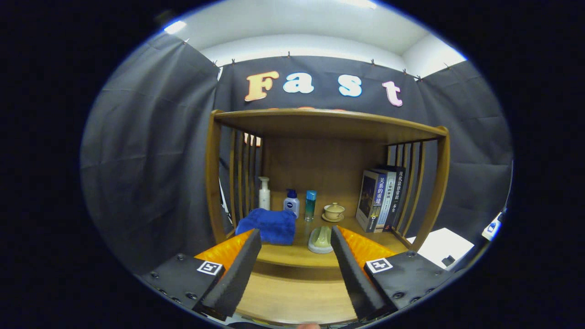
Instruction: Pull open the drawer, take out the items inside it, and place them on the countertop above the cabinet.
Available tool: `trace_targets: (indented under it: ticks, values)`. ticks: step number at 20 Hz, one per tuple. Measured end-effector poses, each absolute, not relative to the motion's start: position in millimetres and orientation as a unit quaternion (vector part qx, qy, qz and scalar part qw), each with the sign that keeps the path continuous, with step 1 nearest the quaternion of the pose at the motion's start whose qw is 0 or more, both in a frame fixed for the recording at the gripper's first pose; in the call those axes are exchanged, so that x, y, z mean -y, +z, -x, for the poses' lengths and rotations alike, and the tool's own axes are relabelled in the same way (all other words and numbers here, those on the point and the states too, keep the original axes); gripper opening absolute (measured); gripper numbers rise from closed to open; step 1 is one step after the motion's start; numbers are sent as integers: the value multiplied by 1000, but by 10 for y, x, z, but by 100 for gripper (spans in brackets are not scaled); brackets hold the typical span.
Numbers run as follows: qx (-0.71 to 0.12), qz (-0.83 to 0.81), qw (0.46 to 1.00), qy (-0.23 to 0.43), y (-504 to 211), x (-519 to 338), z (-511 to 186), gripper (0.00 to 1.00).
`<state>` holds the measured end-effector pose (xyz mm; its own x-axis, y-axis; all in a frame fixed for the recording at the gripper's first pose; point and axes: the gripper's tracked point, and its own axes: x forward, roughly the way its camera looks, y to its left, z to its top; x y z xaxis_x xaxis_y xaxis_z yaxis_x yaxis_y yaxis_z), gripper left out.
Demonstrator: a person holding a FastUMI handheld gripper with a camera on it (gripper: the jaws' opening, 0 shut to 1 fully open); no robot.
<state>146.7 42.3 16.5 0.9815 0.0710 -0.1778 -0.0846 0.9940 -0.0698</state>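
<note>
the gripper hangs with its fingers spread wide and nothing between them, aimed level at the wooden cabinet. just beyond the fingertips, on the countertop, lie a blue cloth and a pale soap dish; further back stand a pump bottle, a lotion bottle, a slim teal bottle, a lidded cup and a few books. the drawer front is not visible from here; i'd guess it sits under the lower wooden surface beneath the fingers. to do this well, i'd say dip the gripper down until the drawer's pull shows, keep the fingers apart, then close on it squarely and draw straight back. the free patch between cloth and dish looks good for setting things down.
</note>
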Motion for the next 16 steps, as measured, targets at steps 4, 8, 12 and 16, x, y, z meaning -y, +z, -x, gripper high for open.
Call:
trace_targets:
  ticks: [4, 8, 12, 16]
  values:
    - [-76, 34, 995, 50, 169, -541, -997, 99]
    - [-48, 12, 998, 43, 235, -518, -579, 99]
    - [-40, -5, 999, 22, 53, -373, -321, 99]
    - [-38, 15, 999, -8, -399, -117, -175, 99]
